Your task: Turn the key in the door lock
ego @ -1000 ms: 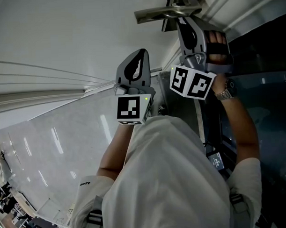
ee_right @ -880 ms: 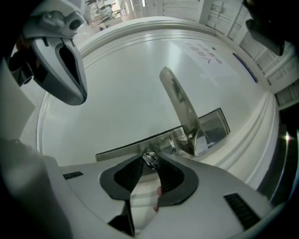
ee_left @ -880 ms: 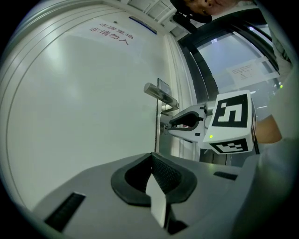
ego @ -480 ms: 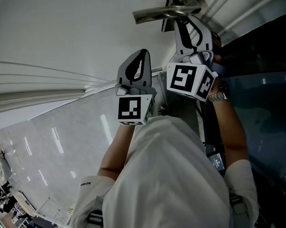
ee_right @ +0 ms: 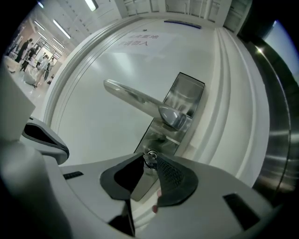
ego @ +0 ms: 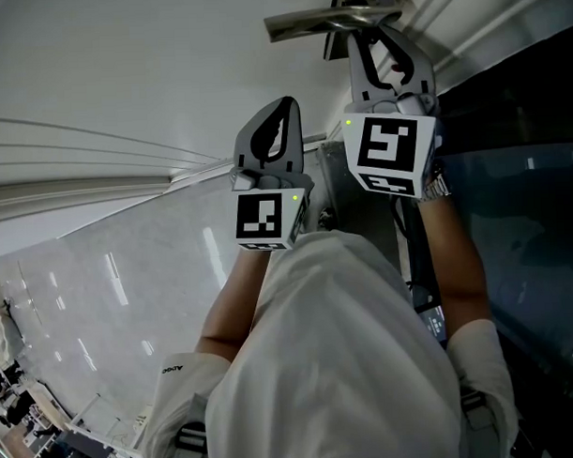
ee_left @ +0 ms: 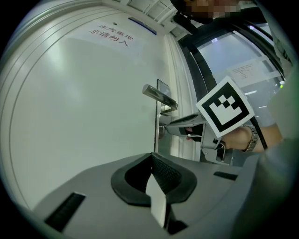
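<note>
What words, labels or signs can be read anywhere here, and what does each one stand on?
"非请勿入": the likely reading of the lower line of the red sign on the white door; its upper line is too blurred to read.
Blue plate above it: too small to read.
Paper notice on the glass: too small.
Print on the sleeve: too blurred.
Square marker: a pattern, no words.
</note>
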